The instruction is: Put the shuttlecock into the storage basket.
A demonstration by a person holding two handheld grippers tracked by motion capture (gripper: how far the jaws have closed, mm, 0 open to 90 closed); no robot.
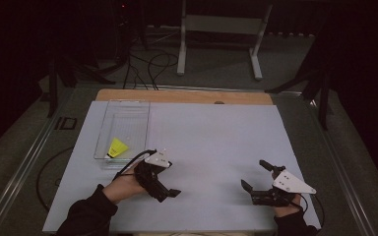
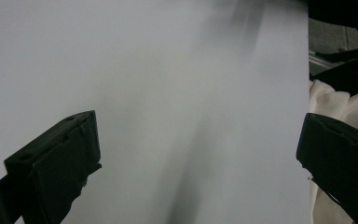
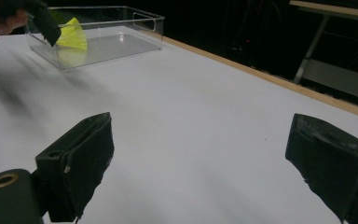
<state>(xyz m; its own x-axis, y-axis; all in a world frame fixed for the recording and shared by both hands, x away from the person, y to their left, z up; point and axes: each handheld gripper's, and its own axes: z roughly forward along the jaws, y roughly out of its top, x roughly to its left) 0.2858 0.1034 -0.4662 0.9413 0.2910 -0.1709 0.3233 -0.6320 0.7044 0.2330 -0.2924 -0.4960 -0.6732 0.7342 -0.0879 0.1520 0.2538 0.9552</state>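
Yellow feathered shuttlecock (image 1: pixel 117 147) lies inside the clear rectangular plastic tray (image 1: pixel 128 105), at the tray's near end, skirt flared and cork end toward the near wall. The tray stands on the left part of the white-topped bench (image 1: pixel 216 142), its walls probably meant to keep the light shuttlecock from rolling away.

The left tongs (image 1: pixel 170 189) hover just beside the tray's near corner, held in a hand, released and grasping nothing; in the left gripper view the jaws stand wide apart over bare white surface. They point away from the tray, toward the middle of the bench, so the shuttlecock looks set down rather than about to be lifted.

The right tongs (image 1: pixel 256 178) rest low over the right part of the bench, well apart from the tray, likewise spread and empty. From the right gripper view the shuttlecock (image 3: pixel 72 35) shows far off in the tray (image 3: pixel 140 23).
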